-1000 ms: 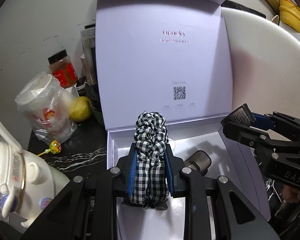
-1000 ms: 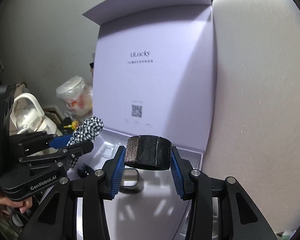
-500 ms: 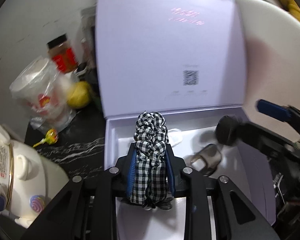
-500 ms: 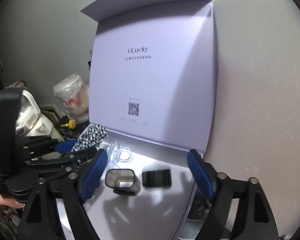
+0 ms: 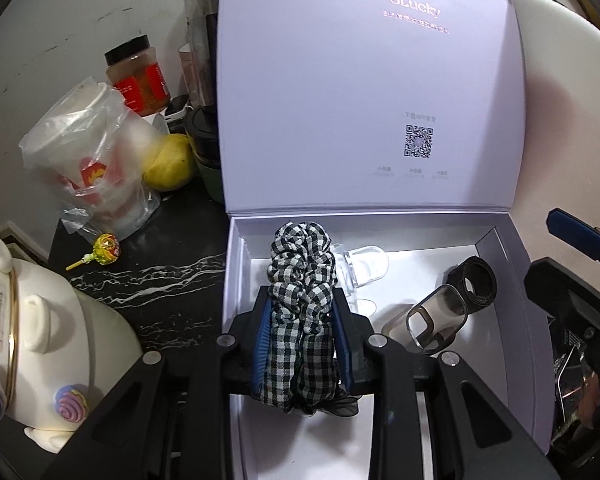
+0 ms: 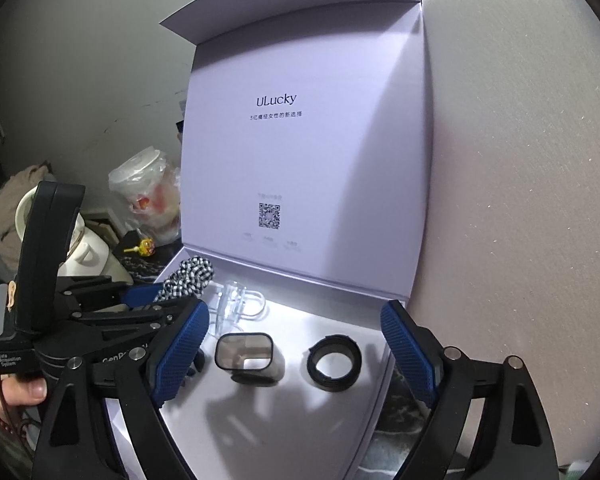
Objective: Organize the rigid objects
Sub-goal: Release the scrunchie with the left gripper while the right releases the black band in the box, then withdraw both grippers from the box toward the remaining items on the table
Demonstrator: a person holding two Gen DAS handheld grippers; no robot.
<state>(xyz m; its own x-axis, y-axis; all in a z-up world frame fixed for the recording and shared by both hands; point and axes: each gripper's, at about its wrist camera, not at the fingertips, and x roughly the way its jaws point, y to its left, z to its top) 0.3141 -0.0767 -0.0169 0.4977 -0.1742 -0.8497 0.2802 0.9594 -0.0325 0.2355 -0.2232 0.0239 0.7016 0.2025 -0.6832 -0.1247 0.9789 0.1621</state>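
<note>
An open lilac box (image 5: pixel 514 300) stands with its lid (image 6: pixel 300 140) upright. My left gripper (image 5: pixel 302 308) is shut on a black-and-white checked scrunchie (image 5: pixel 300 264), held just over the box's left side. My right gripper (image 6: pixel 296 316) hangs above the box floor (image 6: pixel 260 420); its jaws are opening and nothing is pressed between them. Below it a black ring (image 6: pixel 334 362) lies on the floor beside a smoky translucent clip (image 6: pixel 246 356). A clear clip (image 6: pixel 240 304) rests near the back wall. The same ring (image 5: pixel 476 284) shows in the left wrist view.
Left of the box, on the black marbled counter (image 5: pixel 160 280), are a bagged cup (image 5: pixel 88 160), a yellow fruit (image 5: pixel 168 162), a red-labelled jar (image 5: pixel 138 80), a lollipop (image 5: pixel 104 246) and a white pot (image 5: pixel 40 340). A pale rounded surface (image 6: pixel 520 200) rises right of the box.
My right gripper opened wide and let go of the black ring, which now lies on the box floor. My left gripper sank a little toward the box with the scrunchie.
</note>
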